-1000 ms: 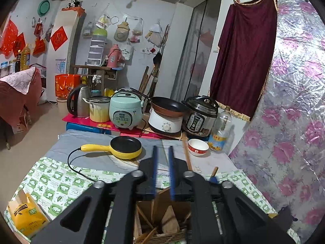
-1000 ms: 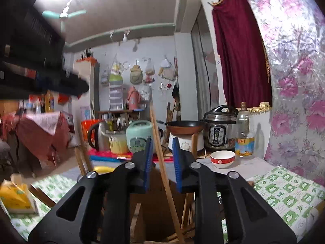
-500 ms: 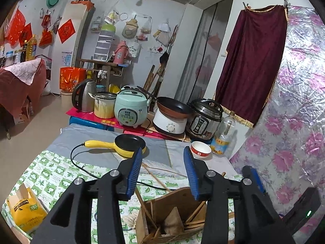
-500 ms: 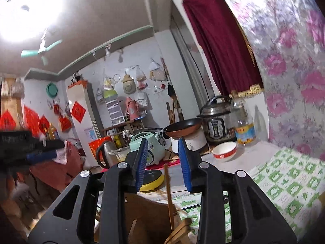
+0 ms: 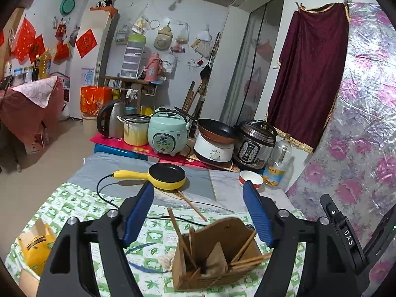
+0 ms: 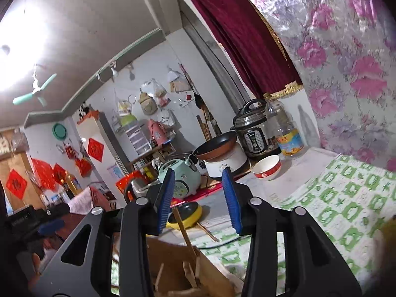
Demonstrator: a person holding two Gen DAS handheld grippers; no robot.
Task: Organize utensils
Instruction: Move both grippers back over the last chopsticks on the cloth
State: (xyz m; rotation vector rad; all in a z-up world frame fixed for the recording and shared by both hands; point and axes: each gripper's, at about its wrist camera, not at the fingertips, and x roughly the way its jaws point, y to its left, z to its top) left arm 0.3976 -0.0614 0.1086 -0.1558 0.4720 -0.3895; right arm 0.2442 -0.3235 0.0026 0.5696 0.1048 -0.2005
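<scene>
Nearest the left wrist camera, the left gripper [image 5: 198, 212] is hanging with its blue pads spread wide apart, gripping nothing; just below and between them a brown cardboard box [image 5: 217, 255] is sitting on the green-and-white checked cloth [image 5: 74, 205], holding several wooden chopsticks [image 5: 247, 259] that are leaning at different angles, one sticking up taller at its left side; beyond the box one loose chopstick [image 5: 191, 205] is lying flat on the cloth beside a black cord [image 5: 106, 198]; a yellow bag [image 5: 34, 247] is sitting at the cloth's left edge. Over the same box [image 6: 173, 267] the right gripper [image 6: 198, 198] is also hovering with its jaws parted and empty, a chopstick [image 6: 183, 227] rising just under them. Farther back a yellow electric pan [image 5: 168, 175] and a red-and-white bowl [image 5: 250, 178] are resting on the grey surface; behind them a mint rice cooker [image 5: 167, 133], a black pressure cooker [image 5: 255, 143] and an oil bottle [image 5: 278, 163] are standing along the wall.
</scene>
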